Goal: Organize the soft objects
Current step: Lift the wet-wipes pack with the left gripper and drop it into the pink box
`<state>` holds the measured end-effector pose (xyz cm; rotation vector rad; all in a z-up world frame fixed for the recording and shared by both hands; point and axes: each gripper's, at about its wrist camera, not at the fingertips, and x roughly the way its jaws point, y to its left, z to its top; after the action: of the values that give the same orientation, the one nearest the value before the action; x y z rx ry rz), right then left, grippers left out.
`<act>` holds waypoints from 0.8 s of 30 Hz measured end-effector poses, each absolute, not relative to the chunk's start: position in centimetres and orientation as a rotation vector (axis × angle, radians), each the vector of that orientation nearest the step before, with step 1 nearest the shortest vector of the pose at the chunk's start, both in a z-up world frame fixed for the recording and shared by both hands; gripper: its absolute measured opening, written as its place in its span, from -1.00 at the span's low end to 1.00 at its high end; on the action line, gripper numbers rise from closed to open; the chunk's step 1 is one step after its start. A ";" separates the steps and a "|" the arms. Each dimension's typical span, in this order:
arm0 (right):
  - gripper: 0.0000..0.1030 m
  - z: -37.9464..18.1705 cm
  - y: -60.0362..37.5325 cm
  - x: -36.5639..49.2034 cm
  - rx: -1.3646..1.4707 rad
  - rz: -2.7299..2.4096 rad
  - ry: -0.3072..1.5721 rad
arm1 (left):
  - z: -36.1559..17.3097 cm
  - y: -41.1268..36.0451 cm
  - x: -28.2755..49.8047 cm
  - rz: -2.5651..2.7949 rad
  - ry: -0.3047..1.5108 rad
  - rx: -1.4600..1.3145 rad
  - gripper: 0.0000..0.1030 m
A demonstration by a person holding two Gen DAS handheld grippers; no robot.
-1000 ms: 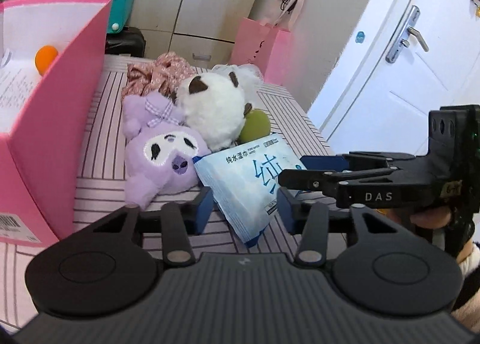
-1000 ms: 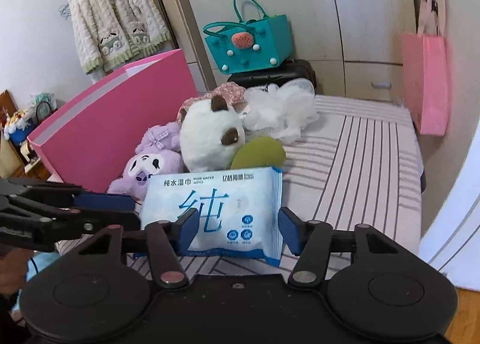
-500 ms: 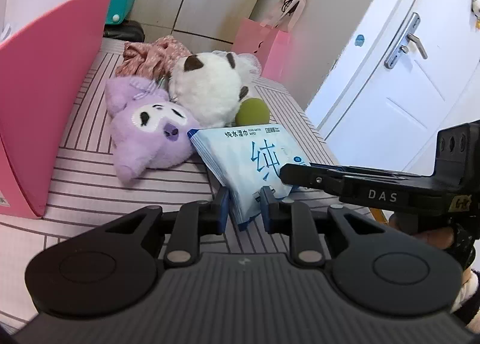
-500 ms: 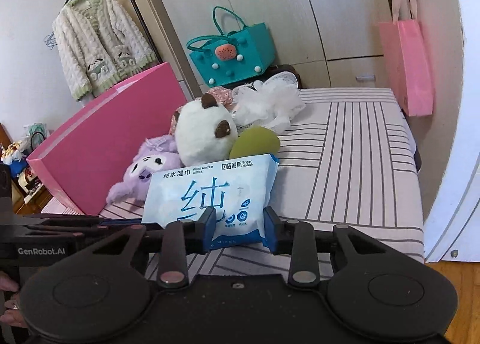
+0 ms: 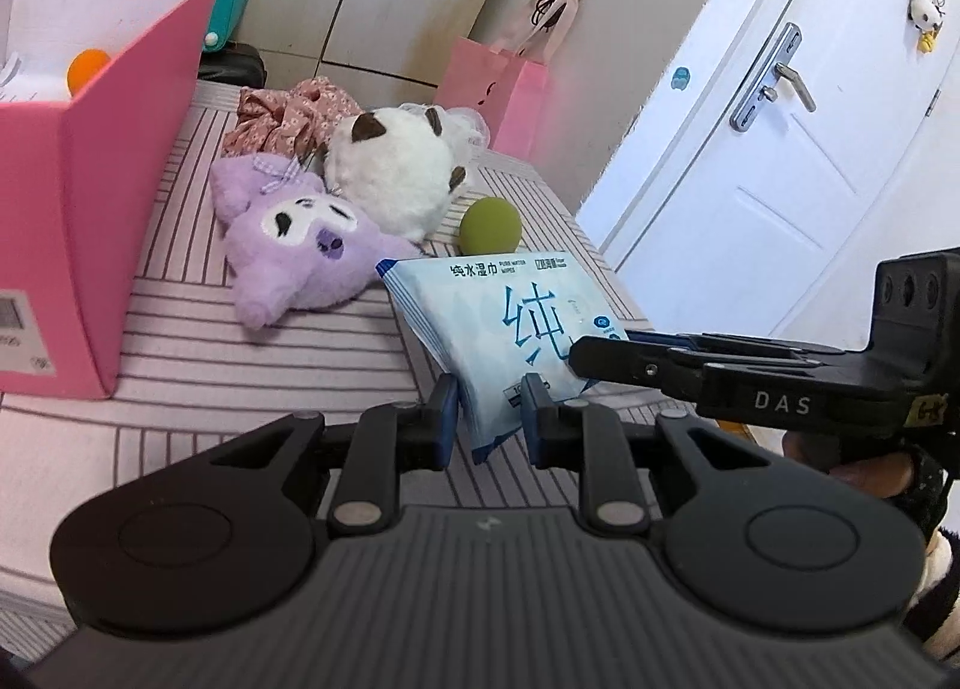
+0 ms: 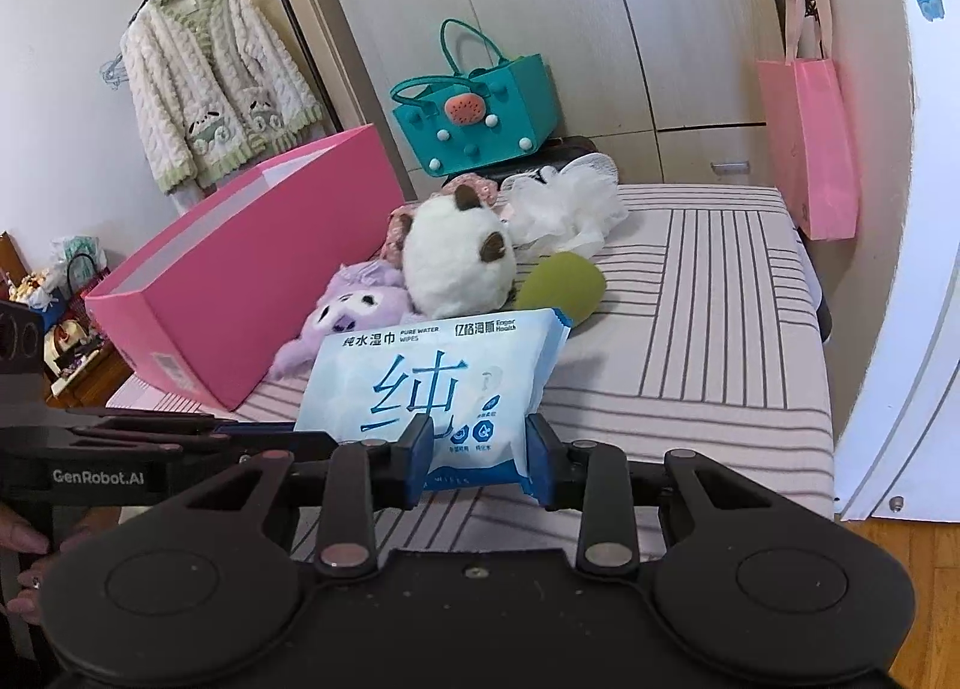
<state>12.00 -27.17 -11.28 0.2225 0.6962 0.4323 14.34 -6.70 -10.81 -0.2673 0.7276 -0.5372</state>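
- Teal felt tote bag point(image 6: 477, 116) with pom-poms, standing on a dark case against the wardrobe point(image 6: 540, 17).
- Pink gift bag point(image 6: 807, 146) hanging on the wall beside the wardrobe, straps looped above.
- Fluffy cream cardigan point(image 6: 216, 95) with green trim, on a hanger at the left wall.
- White door point(image 5: 774, 149) with a silver lever handle point(image 5: 774, 80); small panda charm point(image 5: 924, 17) hung high on it.
- Wooden floor point(image 6: 906, 563) under the door's edge.
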 end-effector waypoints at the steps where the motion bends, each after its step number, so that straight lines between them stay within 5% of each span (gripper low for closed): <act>1: -0.25 -11.2 -27.0 11.9 0.225 0.431 0.702 | -10.8 -6.5 14.2 -0.539 0.733 -0.268 -0.59; 24: -0.25 -9.3 -21.3 9.4 0.337 0.531 0.875 | -6.7 0.2 9.8 -0.578 0.831 -0.174 -0.59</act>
<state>9.36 -21.32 -9.28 0.3365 0.8746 0.5312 9.75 0.19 -6.68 -0.1741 0.8312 -0.5780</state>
